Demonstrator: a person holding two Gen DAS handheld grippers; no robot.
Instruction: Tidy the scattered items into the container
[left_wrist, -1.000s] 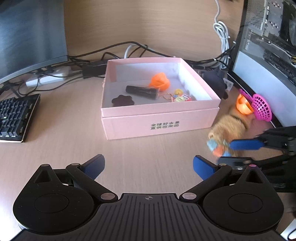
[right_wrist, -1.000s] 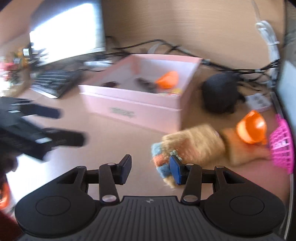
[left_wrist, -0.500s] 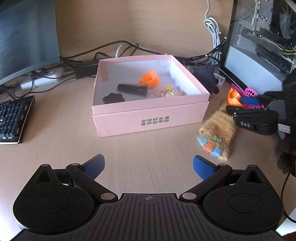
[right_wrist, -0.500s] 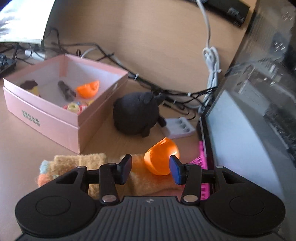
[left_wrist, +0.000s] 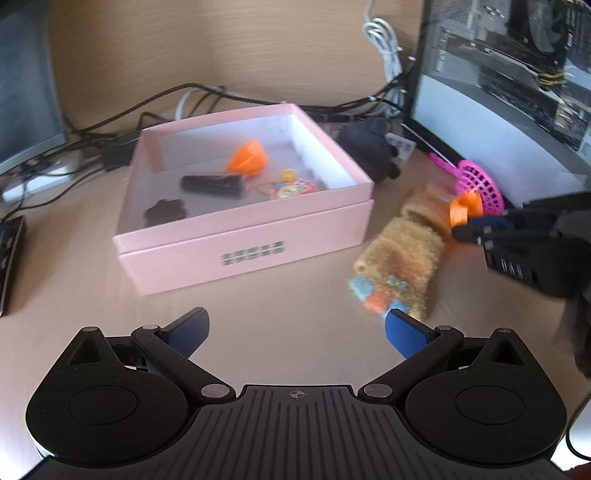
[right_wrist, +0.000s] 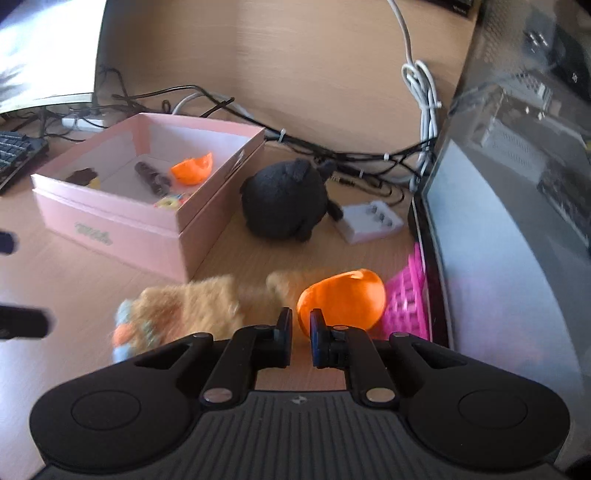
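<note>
Right wrist view: our right hand-held gripper (right_wrist: 301, 334) has its jaws drawn nearly together on the near rim of the orange shell (right_wrist: 341, 299), a thin half-dome cup lying just ahead of the fingertips; the pads look to be pinching that edge. We judge the shell light, stiff and smooth, likely to slip or pop out, so the rim is the sensible hold. Left of the fingertips lies the plush toy (right_wrist: 184, 310), soft, light and compressible; any pinch across its body should hold. Right of the shell, the pink mesh scoop (right_wrist: 406, 295) rests against the computer case (right_wrist: 517, 221); light, rigid, best taken by its handle. Further ahead sits the black plush (right_wrist: 284, 199), and ahead to the left the pink box (right_wrist: 110, 218).

Left wrist view: our left hand-held gripper (left_wrist: 297, 330) hangs wide open over bare desk (left_wrist: 258, 306), holding nothing; the box stands ahead. Dark print on its front wall is too blurred to read.
</note>
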